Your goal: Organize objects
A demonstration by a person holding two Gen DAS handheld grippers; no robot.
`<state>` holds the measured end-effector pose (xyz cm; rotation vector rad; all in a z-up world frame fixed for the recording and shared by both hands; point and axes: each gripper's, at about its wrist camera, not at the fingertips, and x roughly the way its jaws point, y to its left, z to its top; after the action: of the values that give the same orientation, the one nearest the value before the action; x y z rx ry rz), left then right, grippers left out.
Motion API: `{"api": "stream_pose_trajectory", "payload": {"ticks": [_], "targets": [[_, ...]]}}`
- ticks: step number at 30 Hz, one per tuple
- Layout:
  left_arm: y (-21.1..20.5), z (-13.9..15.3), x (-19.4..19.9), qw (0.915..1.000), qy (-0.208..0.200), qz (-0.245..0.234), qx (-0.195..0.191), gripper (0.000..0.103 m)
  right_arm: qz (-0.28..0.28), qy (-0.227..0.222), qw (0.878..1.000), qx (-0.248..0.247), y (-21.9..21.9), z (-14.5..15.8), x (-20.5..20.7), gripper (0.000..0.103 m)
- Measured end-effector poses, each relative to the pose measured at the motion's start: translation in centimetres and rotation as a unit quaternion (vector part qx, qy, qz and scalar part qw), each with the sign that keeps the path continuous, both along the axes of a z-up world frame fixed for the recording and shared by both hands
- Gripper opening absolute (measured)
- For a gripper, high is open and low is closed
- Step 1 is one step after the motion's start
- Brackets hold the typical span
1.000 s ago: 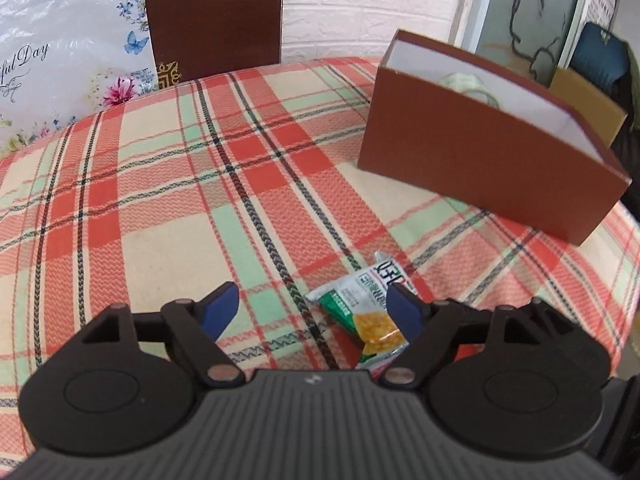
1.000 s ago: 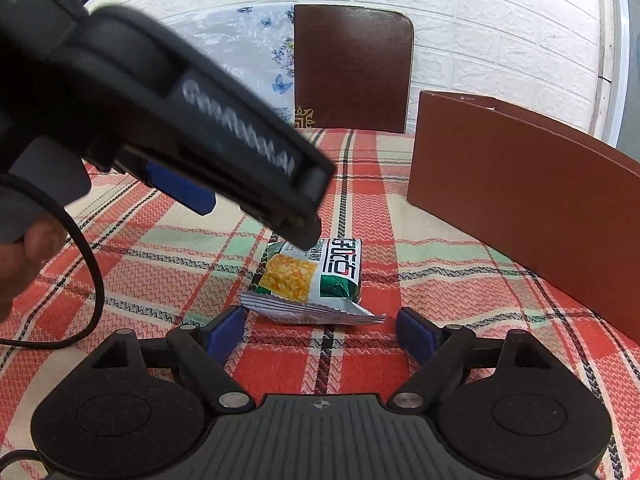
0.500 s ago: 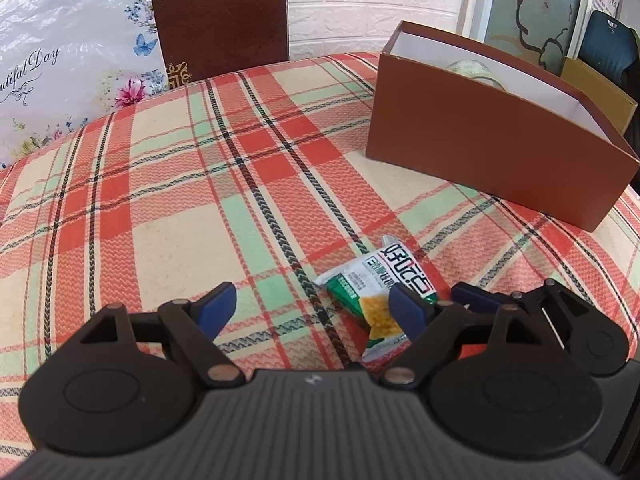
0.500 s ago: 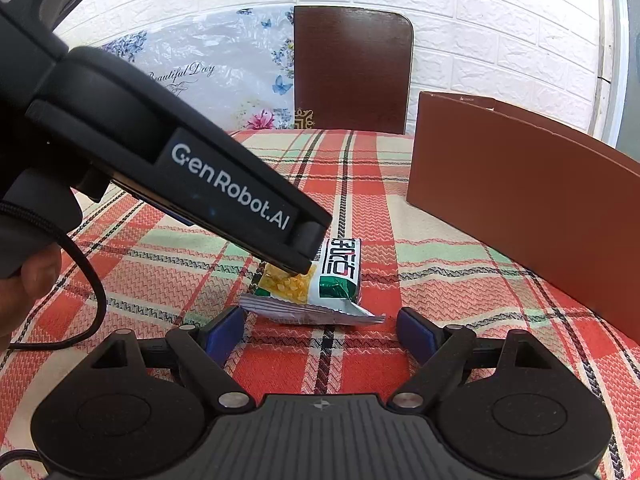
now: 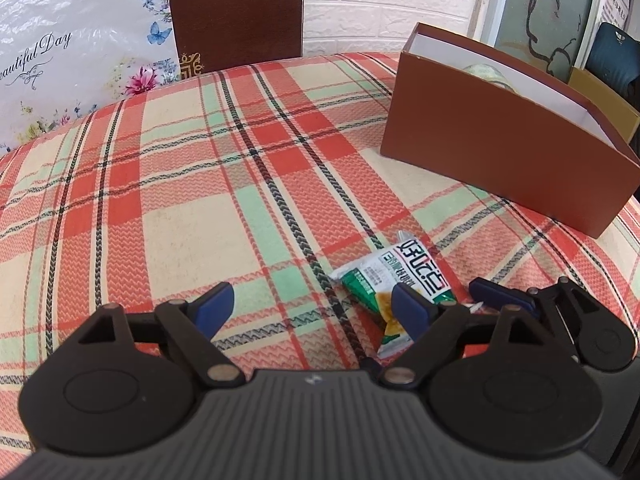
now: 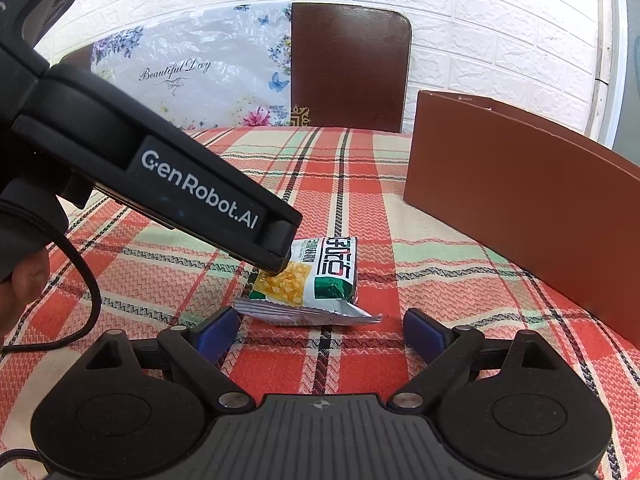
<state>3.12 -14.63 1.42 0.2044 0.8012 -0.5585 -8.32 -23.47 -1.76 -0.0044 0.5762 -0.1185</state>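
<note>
Plaid cloth covers the counter (image 5: 168, 200), where the left gripper (image 5: 310, 308) hovers with jaws wide, offset to the left of the snack packet (image 6: 308, 276). The right gripper (image 6: 320, 332) sits low behind the packet, jaws wide to straddle it, likely for a pickup toward the brown box (image 5: 500, 160) at far right.

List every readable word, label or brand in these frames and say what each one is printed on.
"GenRobot.AI": side of the left gripper.
"Beautiful Day": floral plastic sheet behind the table.
Large Chinese characters on the snack packet: visible, but I cannot transcribe them surely; its smaller print is too small.
Gold emblem on the brown chair back: ornament, not legible text.
Small mark on the brown box rim: too small.
</note>
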Motion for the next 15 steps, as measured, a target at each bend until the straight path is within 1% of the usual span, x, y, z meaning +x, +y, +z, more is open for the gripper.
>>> {"api": "stream_pose_trajectory", "payload": {"ticks": [15], "targets": [[0.20,-0.32,0.80,0.9996,0.020,-0.002,-0.019,0.089,-0.001,0.004,1.000,-0.003,-0.22,-0.22,0.33,0.090]]}}
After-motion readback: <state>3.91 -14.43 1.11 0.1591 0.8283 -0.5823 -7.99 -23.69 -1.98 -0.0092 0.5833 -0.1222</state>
